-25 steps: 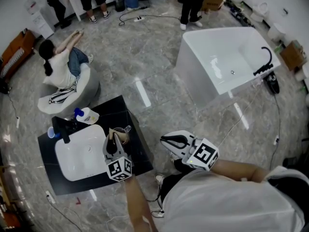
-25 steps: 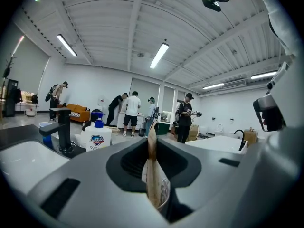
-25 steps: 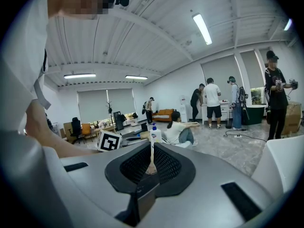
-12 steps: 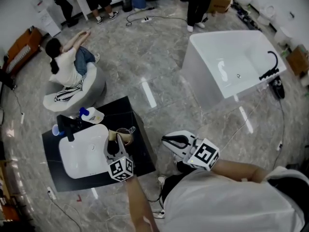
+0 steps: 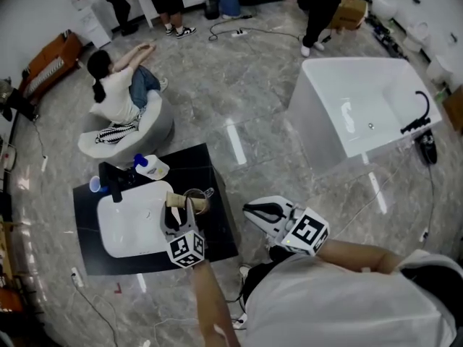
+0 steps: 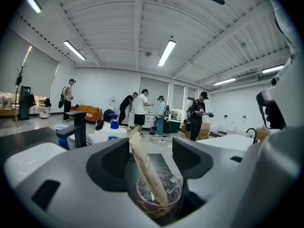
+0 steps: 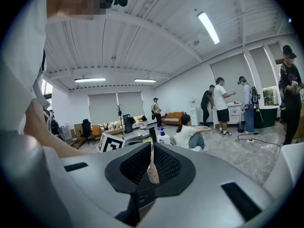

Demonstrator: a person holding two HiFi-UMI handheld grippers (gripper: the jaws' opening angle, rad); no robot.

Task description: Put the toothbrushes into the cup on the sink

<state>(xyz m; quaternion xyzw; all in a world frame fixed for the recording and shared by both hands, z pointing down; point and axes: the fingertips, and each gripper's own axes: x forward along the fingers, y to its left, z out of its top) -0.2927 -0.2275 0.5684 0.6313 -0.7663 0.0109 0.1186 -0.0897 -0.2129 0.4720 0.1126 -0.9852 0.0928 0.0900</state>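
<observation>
Over the cup (image 5: 197, 199), which stands near the right edge of the black counter (image 5: 217, 233) beside the sink (image 5: 116, 250), the left gripper (image 5: 179, 211) hovers. Its jaws are apart on either side of a paper-wrapped toothbrush (image 6: 145, 165) that leans in the cup, seemingly touching neither jaw. The right gripper (image 5: 252, 210) is off the counter to the right, above the floor. Its jaws are pinched together on a second toothbrush (image 7: 152, 167), whose long axis stands roughly upright from them. The cup therefore lies to that gripper's left, past the counter edge. The loaded gripper is the farther one, and I judge the left must clear the cup's mouth first.
</observation>
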